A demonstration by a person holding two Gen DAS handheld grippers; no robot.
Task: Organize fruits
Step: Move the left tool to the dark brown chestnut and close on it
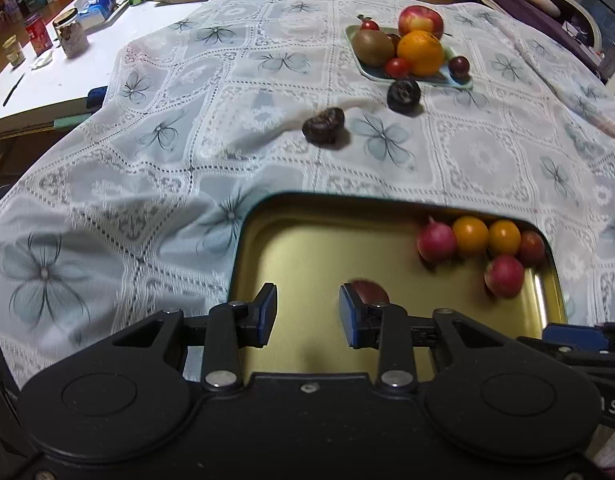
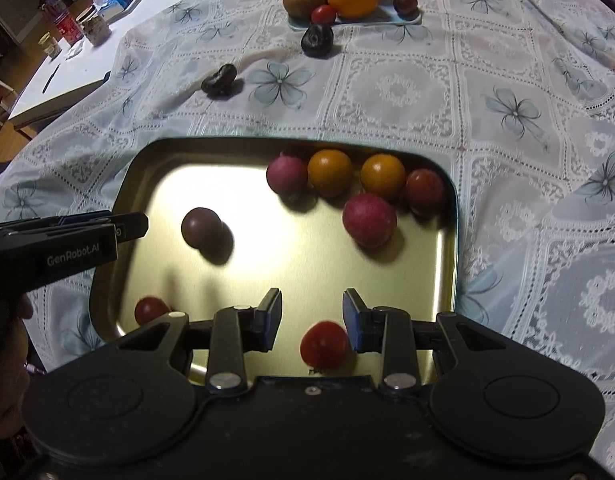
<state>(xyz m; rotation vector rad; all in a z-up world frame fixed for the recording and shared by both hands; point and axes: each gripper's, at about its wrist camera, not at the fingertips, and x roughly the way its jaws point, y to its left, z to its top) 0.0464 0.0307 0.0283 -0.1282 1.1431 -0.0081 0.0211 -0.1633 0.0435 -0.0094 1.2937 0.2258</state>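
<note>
A gold metal tray (image 2: pixel 119 184) lies on the lace tablecloth and holds several small fruits: two orange ones (image 2: pixel 330 172), pink-red ones (image 2: pixel 369 219), a dark brown one (image 2: pixel 201 227) and red ones (image 2: pixel 323 345). My left gripper (image 1: pixel 307 315) is open over the tray's near left; a dark red fruit (image 1: pixel 371 290) shows just behind its right finger. In the right wrist view it comes in from the left (image 2: pixel 131 226). My right gripper (image 2: pixel 312 318) is open above the tray's near edge, the red fruit lying loose below it. A green plate (image 1: pixel 371 72) at the back holds an apple, an orange and a kiwi.
Two dark fruits (image 1: pixel 323 125) (image 1: pixel 403 96) lie on the cloth between tray and plate. A white table (image 1: pixel 47 80) with jars, cans and a tissue box stands at the far left. The cloth is wrinkled near the tray's left.
</note>
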